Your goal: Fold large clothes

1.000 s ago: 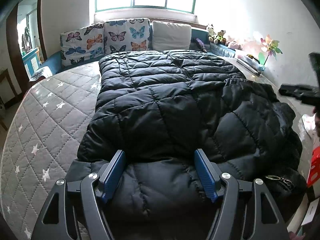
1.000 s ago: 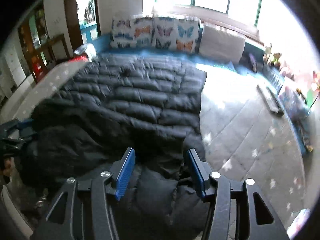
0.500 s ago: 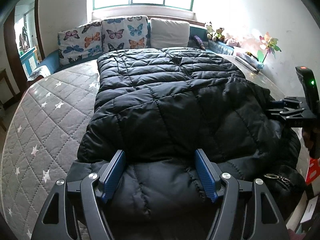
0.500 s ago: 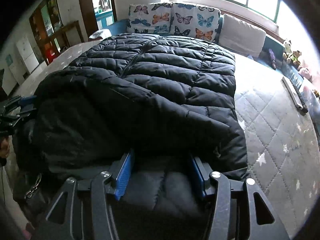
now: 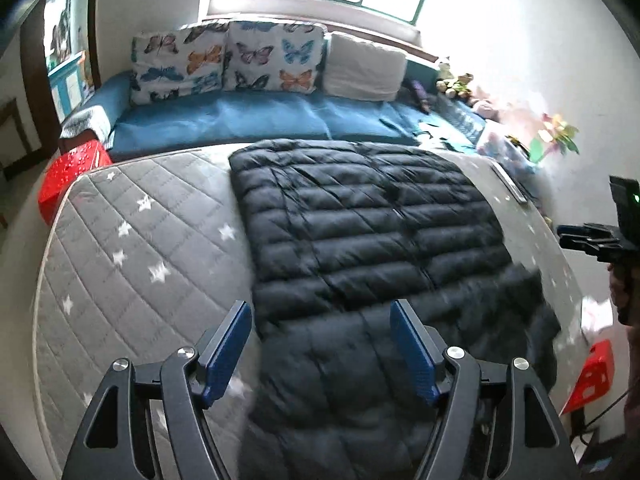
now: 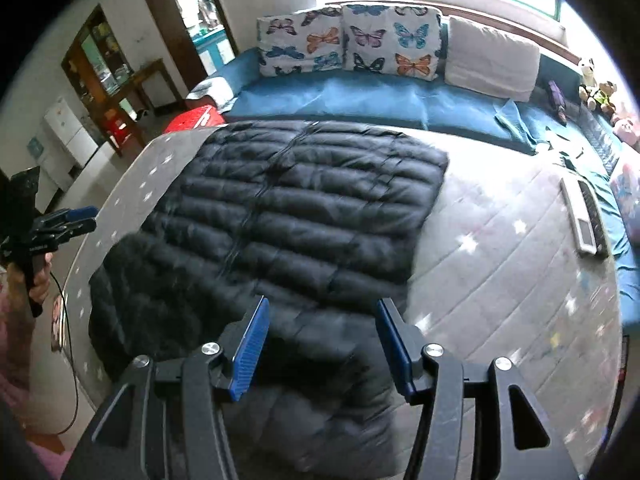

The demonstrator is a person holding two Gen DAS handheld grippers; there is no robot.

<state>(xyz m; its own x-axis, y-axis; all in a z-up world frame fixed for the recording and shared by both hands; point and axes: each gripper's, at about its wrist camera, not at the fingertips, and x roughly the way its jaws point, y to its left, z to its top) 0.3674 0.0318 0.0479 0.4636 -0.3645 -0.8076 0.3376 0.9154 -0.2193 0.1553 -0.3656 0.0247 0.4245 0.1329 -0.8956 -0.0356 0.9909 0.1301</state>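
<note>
We are holding the left tongs [image 5: 322, 354] above the near end of a black quilted puffer coat [image 5: 360, 232] that is lying flat on the grey star-patterned quilted mattress [image 5: 132, 248]. The blue-padded fingers [image 5: 226, 346] are standing apart and opening, with nothing pinched between them; the coat's near left edge is showing below the gap, and bare mattress is lying under the left finger.

We are holding the right tongs [image 6: 322, 346] over the coat's near right part. These jaws are also apart and opening, gripping nothing, with the coat's dark fabric lying below and between them and its right edge running just past the right finger onto the mattress.

The coat is stretching away from both tongs toward the blue bench seat [image 6: 360, 100], where the butterfly-print cushions [image 6: 348, 38] are leaning. In each view the other tongs are appearing at the side, clear of the coat.
</note>
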